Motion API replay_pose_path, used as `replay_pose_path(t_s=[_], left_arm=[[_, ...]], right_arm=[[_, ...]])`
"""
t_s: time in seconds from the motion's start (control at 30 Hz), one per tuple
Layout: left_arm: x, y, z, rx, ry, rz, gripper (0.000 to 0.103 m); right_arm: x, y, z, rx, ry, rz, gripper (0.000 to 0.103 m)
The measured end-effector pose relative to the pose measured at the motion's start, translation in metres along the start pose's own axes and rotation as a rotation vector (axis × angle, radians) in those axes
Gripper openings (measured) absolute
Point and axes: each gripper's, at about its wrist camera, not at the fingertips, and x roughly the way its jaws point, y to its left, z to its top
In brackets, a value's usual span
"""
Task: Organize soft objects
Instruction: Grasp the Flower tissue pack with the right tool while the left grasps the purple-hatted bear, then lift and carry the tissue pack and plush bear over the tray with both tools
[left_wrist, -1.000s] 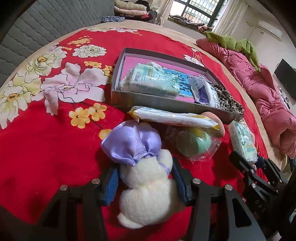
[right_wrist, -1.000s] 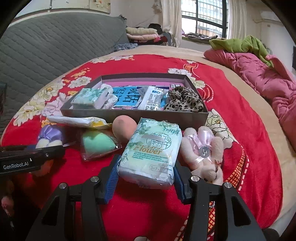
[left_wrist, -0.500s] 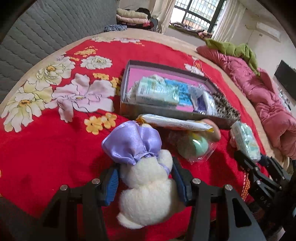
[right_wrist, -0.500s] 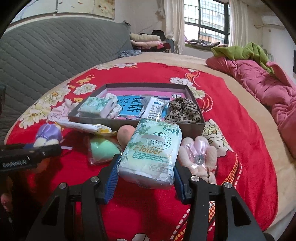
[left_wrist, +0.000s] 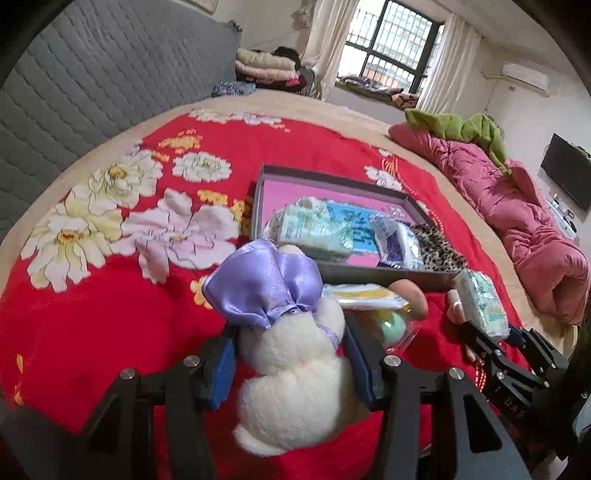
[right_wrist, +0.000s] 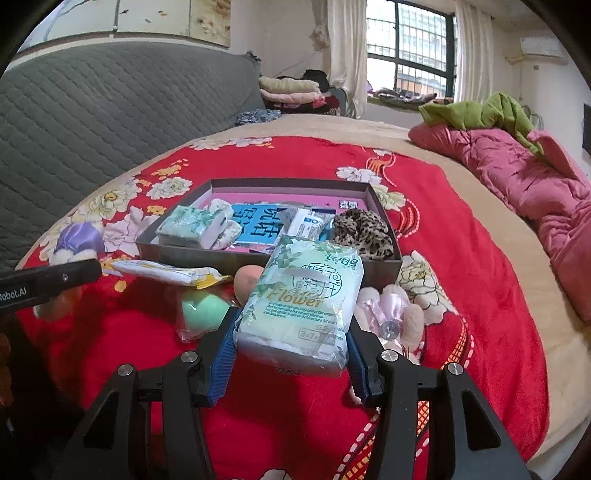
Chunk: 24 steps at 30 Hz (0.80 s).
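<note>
My left gripper (left_wrist: 290, 354) is shut on a white plush toy (left_wrist: 295, 373) with a purple satin bow (left_wrist: 264, 282), held above the red blanket. My right gripper (right_wrist: 291, 345) is shut on a tissue pack (right_wrist: 303, 302) printed "Flower". Ahead of both lies a grey box (left_wrist: 373, 275) (right_wrist: 177, 251) with a pink floor, holding tissue packs, a blue packet and a leopard-print scrunchie (right_wrist: 364, 232). In front of the box lie a flat white-and-yellow packet (right_wrist: 166, 271), a peach sponge (right_wrist: 247, 282), a green sponge in a clear bag (right_wrist: 203, 310) and a pink plush (right_wrist: 391, 317).
The bed is covered by a red flowered blanket (left_wrist: 110, 295). A grey quilted headboard (right_wrist: 110, 110) stands on the left. A pink quilt (right_wrist: 535, 184) with a green cloth lies along the right. Folded bedding is stacked by the window at the back.
My left gripper has risen with the white plush, which now hangs over the box's near wall in its view. The right gripper with the tissue pack has tilted up slightly.
</note>
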Motion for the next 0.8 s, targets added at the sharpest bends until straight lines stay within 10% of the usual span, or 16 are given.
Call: replay_pose_path(t_s=[0.8], left_arm=[[0.008, -0.036, 0.013, 0.121, -0.103, -0.058, 0.052]], right_arm=[[-0.001, 0.005, 0.008, -0.083, -0.083, -0.022, 0.053]])
